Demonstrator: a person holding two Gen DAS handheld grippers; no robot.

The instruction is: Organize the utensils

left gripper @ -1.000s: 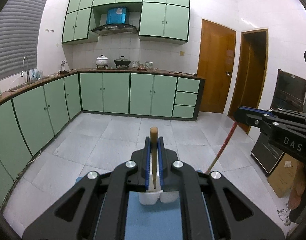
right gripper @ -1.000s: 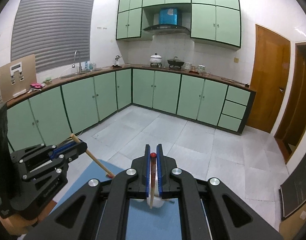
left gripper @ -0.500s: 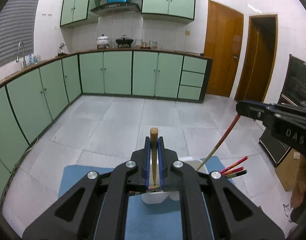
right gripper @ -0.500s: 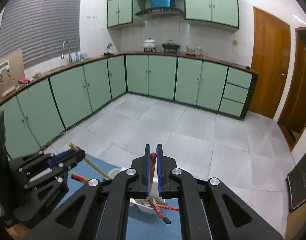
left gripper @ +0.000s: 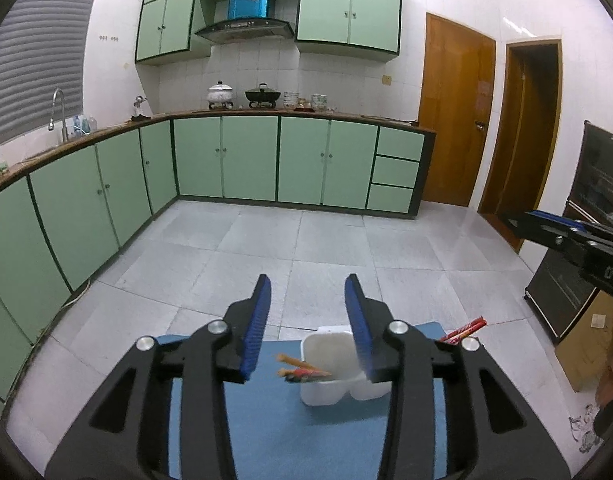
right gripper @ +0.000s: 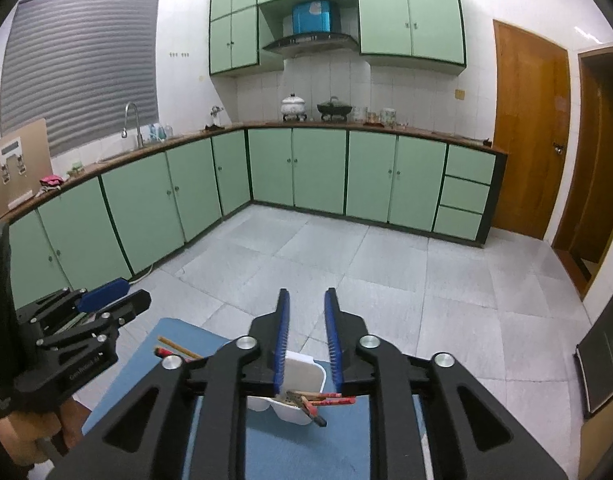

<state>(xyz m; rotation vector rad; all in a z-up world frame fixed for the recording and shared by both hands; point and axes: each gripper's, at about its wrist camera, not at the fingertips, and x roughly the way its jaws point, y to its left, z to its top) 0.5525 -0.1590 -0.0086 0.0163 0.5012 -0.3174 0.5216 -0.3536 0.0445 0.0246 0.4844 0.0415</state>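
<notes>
Now both grippers hang over the white holder (left gripper: 338,376) on the blue mat (left gripper: 274,432), the left gripper (left gripper: 308,320) and right gripper (right gripper: 306,336) opening with nothing between them. Several chopsticks (right gripper: 326,400) already lie in the holder, tips poking over its rim; whether more remain is out of sight.

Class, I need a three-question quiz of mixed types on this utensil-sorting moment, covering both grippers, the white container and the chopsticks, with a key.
1. True or false: the left gripper grips a chopstick.
2. The white plastic divided container stands on: A) a blue mat B) the wooden countertop C) bare floor tiles.
3. Fill in: the red and wooden chopsticks stick out of the ____.

Key: 1 false, both it and the right gripper have opening jaws with nothing between them; 2 A; 3 container.
</notes>
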